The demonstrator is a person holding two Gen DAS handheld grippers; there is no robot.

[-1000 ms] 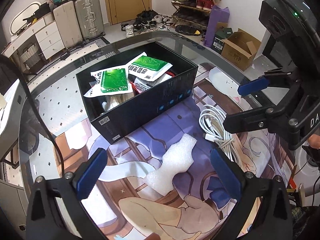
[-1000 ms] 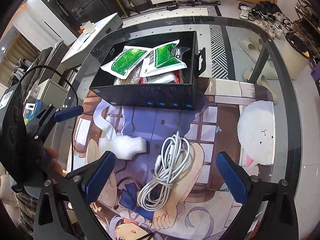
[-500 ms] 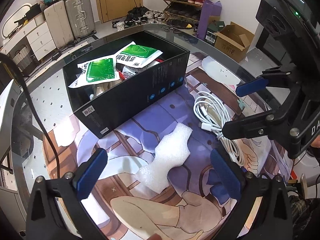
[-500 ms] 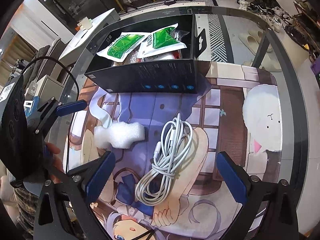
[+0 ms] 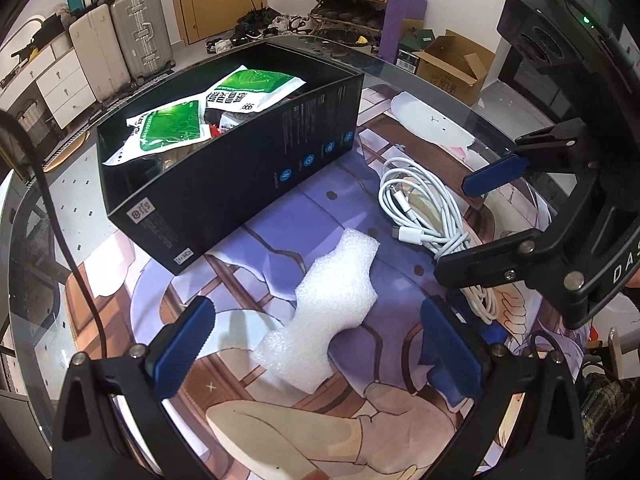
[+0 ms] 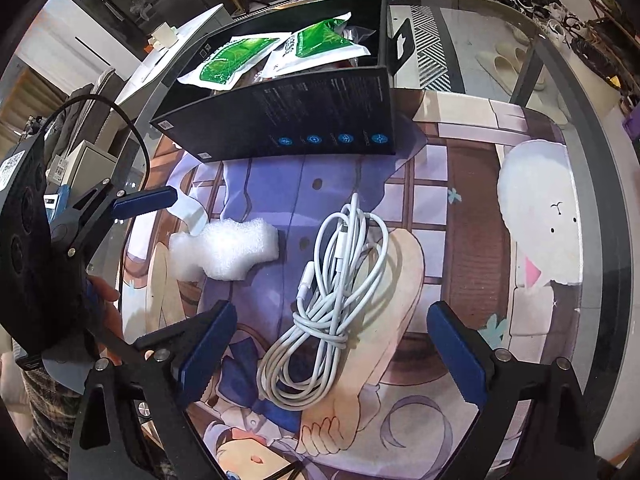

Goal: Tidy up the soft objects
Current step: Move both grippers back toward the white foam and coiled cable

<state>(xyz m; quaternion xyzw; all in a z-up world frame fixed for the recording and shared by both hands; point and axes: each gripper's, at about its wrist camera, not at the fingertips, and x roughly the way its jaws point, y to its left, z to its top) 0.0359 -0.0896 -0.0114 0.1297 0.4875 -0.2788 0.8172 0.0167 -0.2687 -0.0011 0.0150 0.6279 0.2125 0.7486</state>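
A white foam piece (image 5: 332,308) lies on the printed mat in front of the black box (image 5: 256,184); it also shows in the right wrist view (image 6: 226,249). My left gripper (image 5: 320,350) is open and empty, low over the near end of the foam. A coiled white cable (image 6: 336,304) lies to the foam's right; it shows in the left wrist view (image 5: 428,216) too. My right gripper (image 6: 334,354) is open and empty above the cable's near end. The black box (image 6: 304,120) holds green-and-white packets (image 5: 176,128).
The printed anime mat (image 6: 460,208) covers the round glass table (image 6: 600,160). The box stands at the mat's far edge. Suitcases, a shoe rack and a cardboard box (image 5: 452,64) stand on the floor beyond the table.
Both grippers have dropped lower and closer to the mat. The foam and the cable now sit larger in view between the open fingers. Nothing on the table has moved.
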